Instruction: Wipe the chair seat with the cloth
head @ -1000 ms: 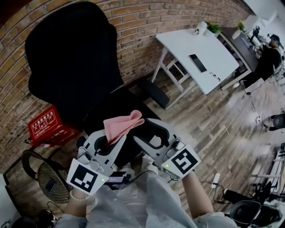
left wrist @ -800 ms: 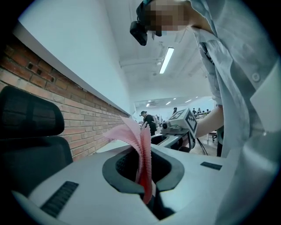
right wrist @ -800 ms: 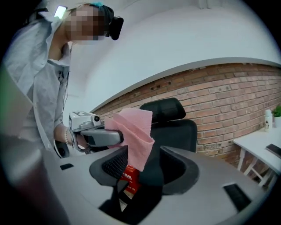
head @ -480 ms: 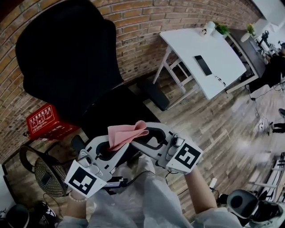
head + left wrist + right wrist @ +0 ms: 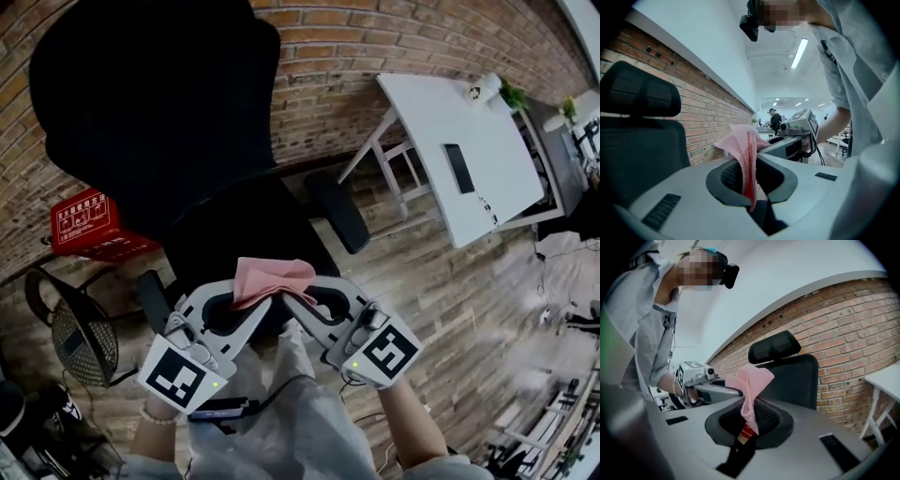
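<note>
The cloth (image 5: 267, 279), pink and bunched into a peak, was held in the air just over the front edge of the chair seat (image 5: 239, 230). No part of it was laid on the black cushion yet. It was pinched from two sides. The left tool (image 5: 251, 302) was clamped shut on one fold, with the fabric trapped along its closed jaws. And there was the change: the right tool (image 5: 292, 302), which had been standing open beside the cloth a second earlier, had just been closing its jaws. It was now shut on the other fold, with a small red label caught in the pinch. So a one-sided carry had been turned into a two-sided hold, and the tips were brought almost together under the bunch.

For the task, this was judged to be the end of the regrip and the start of the approach. The cloth could now be pulled flat between the tools and pressed down on the seat. No wiping was seen; that step was still to be done.

Behind the seat, the tall chair back (image 5: 150, 112) was set against the brick wall (image 5: 309, 56). An armrest (image 5: 337, 211) was seen at the seat's right side, above the wooden floor (image 5: 441, 309).
</note>
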`<state>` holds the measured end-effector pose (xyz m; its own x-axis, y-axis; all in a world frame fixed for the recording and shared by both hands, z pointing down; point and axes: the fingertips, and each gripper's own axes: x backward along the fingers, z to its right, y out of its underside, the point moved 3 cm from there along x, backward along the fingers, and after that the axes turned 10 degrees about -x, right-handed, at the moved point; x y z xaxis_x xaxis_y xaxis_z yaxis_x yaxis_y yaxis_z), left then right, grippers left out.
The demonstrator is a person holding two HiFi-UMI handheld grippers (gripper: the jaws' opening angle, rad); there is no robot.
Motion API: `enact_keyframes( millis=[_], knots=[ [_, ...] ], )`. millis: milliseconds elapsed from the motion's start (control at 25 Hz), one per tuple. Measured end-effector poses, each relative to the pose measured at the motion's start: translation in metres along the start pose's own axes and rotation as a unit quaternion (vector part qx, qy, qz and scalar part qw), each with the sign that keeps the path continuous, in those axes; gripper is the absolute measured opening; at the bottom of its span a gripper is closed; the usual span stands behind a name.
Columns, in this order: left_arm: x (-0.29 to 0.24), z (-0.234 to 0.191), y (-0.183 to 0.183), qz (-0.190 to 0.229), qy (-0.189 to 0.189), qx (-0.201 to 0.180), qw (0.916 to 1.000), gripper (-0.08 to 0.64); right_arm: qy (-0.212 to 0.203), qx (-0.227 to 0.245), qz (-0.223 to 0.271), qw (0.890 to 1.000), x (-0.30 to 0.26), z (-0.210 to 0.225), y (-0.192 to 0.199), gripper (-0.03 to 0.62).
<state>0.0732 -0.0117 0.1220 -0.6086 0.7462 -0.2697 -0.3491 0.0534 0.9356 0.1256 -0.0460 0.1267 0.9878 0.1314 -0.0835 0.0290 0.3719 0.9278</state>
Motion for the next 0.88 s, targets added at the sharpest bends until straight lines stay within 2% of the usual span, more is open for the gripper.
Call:
enact_keyframes(
  millis=[80,240,320,440,600,760,880],
  knots=[
    [-0.002,-0.007,0.014,-0.014,-0.022,0.007,0.9996,0.040,0.016,0.008,-0.016,1.000,-0.006,0.015,0.010,0.055],
    [0.004,-0.024,0.045,-0.026,-0.091,0.041,0.9947,0.048,0.041,-0.023,-0.046,0.998,-0.019,0.047,0.036,0.054],
    [0.011,-0.031,0.063,-0.034,-0.135,0.075,0.9875,0.048,0.046,-0.030,-0.057,0.997,-0.028,0.061,0.047,0.054],
    [0.024,-0.040,0.091,-0.042,-0.192,0.126,0.9724,0.034,0.056,-0.022,-0.071,0.996,-0.048,0.077,0.066,0.052],
    [0.037,-0.052,0.129,-0.045,-0.226,0.145,0.9623,0.018,0.096,-0.002,-0.080,0.992,-0.080,0.106,0.101,0.052],
    [0.041,-0.053,0.163,-0.064,-0.258,0.159,0.9510,0.018,0.148,-0.017,-0.083,0.985,-0.108,0.138,0.142,0.052],
    [0.040,-0.057,0.185,-0.071,-0.264,0.170,0.9467,0.018,0.183,-0.018,-0.093,0.978,-0.128,0.166,0.170,0.052]
  ],
)
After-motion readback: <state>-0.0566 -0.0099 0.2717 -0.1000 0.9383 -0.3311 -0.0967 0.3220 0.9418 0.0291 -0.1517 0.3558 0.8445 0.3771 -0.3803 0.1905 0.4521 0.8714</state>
